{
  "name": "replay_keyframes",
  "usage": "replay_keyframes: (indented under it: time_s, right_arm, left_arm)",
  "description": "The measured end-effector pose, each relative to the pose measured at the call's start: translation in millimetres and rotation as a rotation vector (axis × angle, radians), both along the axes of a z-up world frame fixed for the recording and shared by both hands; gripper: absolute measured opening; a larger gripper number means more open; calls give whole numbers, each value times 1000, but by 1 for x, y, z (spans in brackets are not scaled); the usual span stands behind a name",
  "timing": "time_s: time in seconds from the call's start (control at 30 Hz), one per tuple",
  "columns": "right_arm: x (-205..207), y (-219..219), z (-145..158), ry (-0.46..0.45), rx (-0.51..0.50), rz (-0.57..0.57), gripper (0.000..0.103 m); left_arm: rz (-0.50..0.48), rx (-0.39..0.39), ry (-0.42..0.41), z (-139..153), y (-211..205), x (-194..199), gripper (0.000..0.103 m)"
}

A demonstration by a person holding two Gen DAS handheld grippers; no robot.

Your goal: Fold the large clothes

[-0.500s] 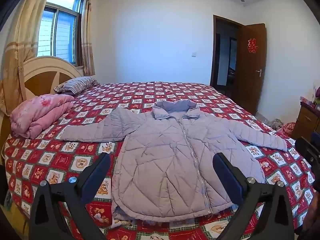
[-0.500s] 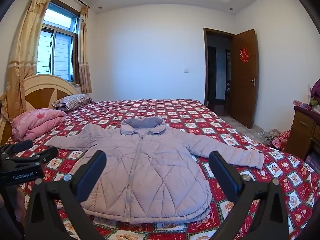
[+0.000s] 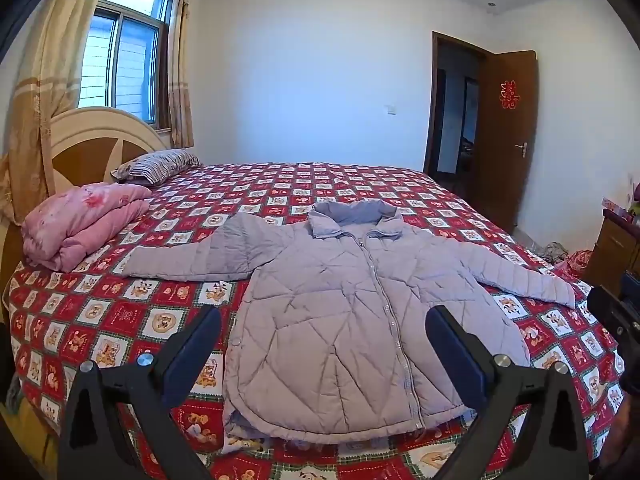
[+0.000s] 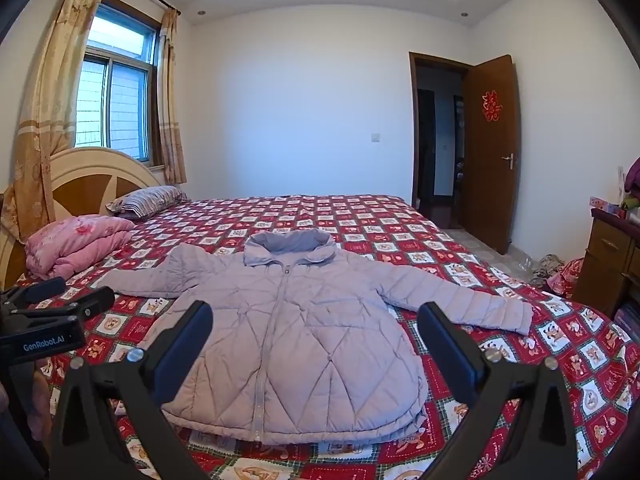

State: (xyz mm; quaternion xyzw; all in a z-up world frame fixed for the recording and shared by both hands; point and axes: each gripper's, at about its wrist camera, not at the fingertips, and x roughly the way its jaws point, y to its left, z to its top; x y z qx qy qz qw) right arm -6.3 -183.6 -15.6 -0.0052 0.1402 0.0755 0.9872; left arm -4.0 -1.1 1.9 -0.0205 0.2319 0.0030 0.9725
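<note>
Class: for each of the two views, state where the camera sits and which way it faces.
Left wrist: on the left claw, facing across the bed over the jacket; its open fingers show.
Right wrist: on the right claw, facing the same way; its fingers and the left claw at the left edge show.
Shared: jacket, bed, pillow, door.

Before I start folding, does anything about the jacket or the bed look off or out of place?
Nothing stands out. The lilac quilted jacket lies face up and zipped on the red patterned bedspread, sleeves spread out to either side. Its hem is slightly rumpled near the bed's edge. Both grippers hover open, holding nothing.
</note>
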Motion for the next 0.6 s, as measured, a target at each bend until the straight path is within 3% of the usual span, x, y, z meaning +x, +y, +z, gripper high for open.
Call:
replay_keyframes:
  time_s: [0.6]
  right_arm:
    - [1,7,-3,14,-3,13,103]
  left_arm:
    - [18,-9,-5,-1,8,4,102]
